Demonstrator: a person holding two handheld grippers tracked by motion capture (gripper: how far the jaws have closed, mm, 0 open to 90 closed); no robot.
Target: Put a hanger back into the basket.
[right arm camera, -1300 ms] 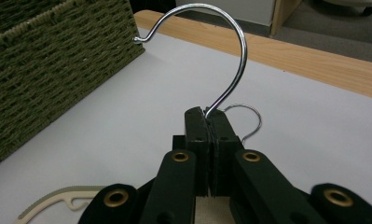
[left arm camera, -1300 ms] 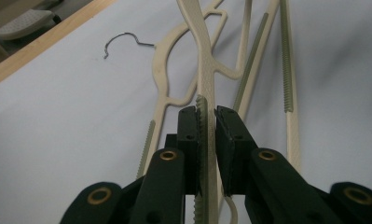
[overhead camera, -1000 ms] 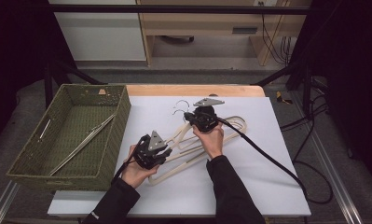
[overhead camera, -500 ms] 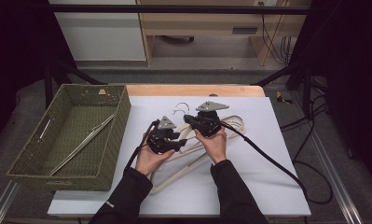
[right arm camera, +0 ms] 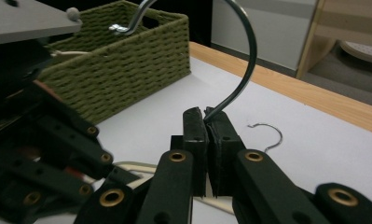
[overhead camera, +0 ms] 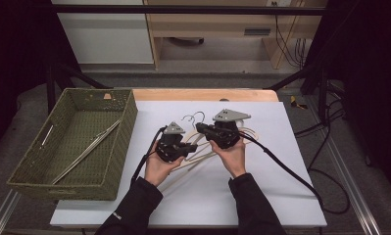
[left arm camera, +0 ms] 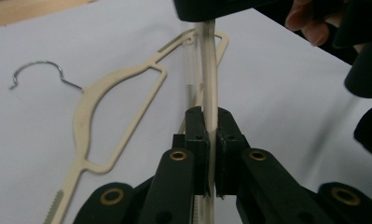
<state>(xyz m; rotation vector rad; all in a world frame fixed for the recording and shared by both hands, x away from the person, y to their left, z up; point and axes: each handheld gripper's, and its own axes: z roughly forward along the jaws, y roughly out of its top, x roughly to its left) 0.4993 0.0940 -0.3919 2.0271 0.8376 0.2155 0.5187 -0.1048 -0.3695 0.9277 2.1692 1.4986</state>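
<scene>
A cream plastic hanger (overhead camera: 198, 155) with a metal hook is held just above the white table (overhead camera: 281, 186) between both grippers. My left gripper (left arm camera: 210, 116) has just closed and is shut on its thin cream bar (left arm camera: 210, 84); from above, the left gripper (overhead camera: 190, 147) points right. My right gripper (right arm camera: 209, 116) is shut on the hanger's steel hook (right arm camera: 242, 70); in the high view the right gripper (overhead camera: 201, 128) points left. A second cream hanger (left arm camera: 109, 107) lies flat on the table, with its hook (left arm camera: 34, 70) free.
A green woven basket (overhead camera: 115, 147) stands at the table's left with a few hangers (overhead camera: 87, 151) lying in it. More cream hangers (overhead camera: 249, 133) lie under and beside the right gripper. Black cables (overhead camera: 286, 169) trail off to the right.
My left hand moved right and away from the person, close to the right gripper, and its jaws closed on the hanger bar. The right hand shifted slightly right with the hook.
</scene>
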